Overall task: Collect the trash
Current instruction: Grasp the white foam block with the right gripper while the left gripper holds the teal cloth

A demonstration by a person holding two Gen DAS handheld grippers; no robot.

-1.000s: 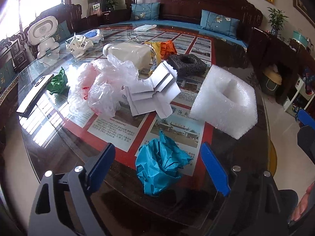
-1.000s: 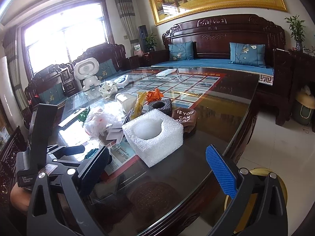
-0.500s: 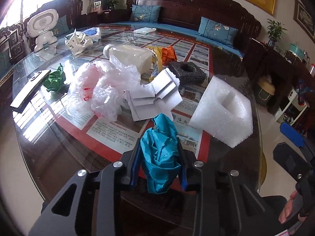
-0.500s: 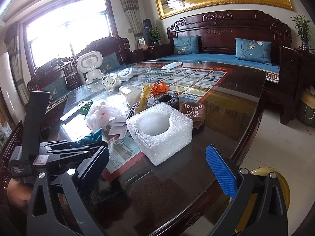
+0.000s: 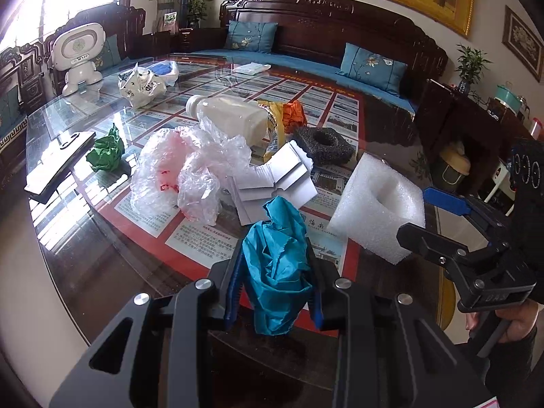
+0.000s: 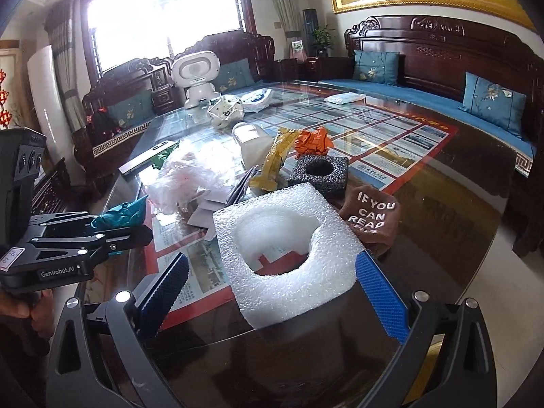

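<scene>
Crumpled teal paper (image 5: 277,265), upright, pinched in left tool (image 5: 275,292); white holed foam block (image 6: 289,258) flat between right tool's (image 6: 272,292) spread fingers.

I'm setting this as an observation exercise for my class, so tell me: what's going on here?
A person is clearing trash off a glass-topped table with a hand-held gripper in each hand. The left hand-held gripper is shut on a crumpled teal paper. The right hand-held gripper is open, its fingers either side of the near end of a white foam block, not gripping it. A plastic bag, bottle and folded card lie beyond.
</scene>
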